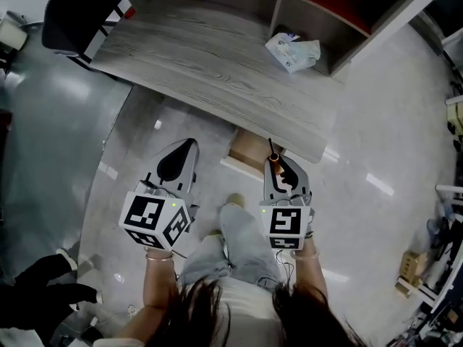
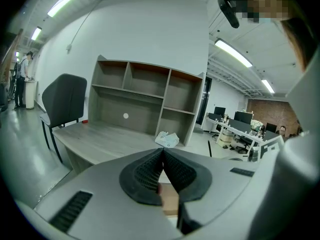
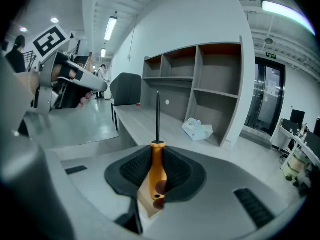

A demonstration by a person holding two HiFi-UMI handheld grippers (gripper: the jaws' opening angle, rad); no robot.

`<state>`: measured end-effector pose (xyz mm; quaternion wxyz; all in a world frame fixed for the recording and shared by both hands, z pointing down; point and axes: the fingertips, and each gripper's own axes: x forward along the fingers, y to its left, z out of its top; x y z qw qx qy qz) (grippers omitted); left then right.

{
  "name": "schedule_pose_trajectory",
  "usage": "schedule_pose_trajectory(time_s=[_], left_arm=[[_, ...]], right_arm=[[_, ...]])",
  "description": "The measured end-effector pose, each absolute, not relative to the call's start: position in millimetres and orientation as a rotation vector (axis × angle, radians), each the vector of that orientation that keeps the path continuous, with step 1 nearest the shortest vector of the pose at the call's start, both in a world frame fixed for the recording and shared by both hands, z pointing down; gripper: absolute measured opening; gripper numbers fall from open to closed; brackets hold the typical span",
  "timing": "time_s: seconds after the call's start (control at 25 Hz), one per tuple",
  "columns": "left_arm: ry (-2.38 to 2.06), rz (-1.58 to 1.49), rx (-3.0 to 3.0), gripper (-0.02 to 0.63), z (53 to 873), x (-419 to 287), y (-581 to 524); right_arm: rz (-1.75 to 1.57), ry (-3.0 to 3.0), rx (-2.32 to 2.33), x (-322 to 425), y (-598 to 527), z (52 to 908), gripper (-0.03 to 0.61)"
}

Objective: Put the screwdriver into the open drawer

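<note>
Two right gripper (image 1: 278, 166) jaws are clamped on the screwdriver (image 3: 157, 170); the left gripper (image 1: 182, 157) is pressed shut, with a wood-grain desk (image 1: 217, 71) at twelve o'clock.

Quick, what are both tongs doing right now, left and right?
Left tongs: closed, holding nothing.
Right tongs: closed on the screwdriver.

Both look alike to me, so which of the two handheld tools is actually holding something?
The right tool: its jaws clamp the orange-handled screwdriver, black shaft sticking out ahead. The left tool is shut on nothing.
</note>
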<state>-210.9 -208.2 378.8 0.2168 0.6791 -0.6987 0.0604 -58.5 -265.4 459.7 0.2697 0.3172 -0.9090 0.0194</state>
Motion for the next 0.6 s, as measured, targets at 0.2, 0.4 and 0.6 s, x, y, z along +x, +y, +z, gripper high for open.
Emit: schedule_pose_trajectory(time_s=[0.2,0.4,0.6], left_arm=[[-1.944,0.173,1.861,0.017,387,-213,-208],[-1.952,0.184,1.836,0.017,395,-216,-205],[-1.956,0.196,1.807,0.017,405,-216,-202]], right_arm=[[0.047,-2.425,0.818,-61,-268,485,0.084],[0.058,-2.387,0.796,-61,-268,509,0.084],[0.051,-2.353,0.761,-59,-267,532,0.084]])
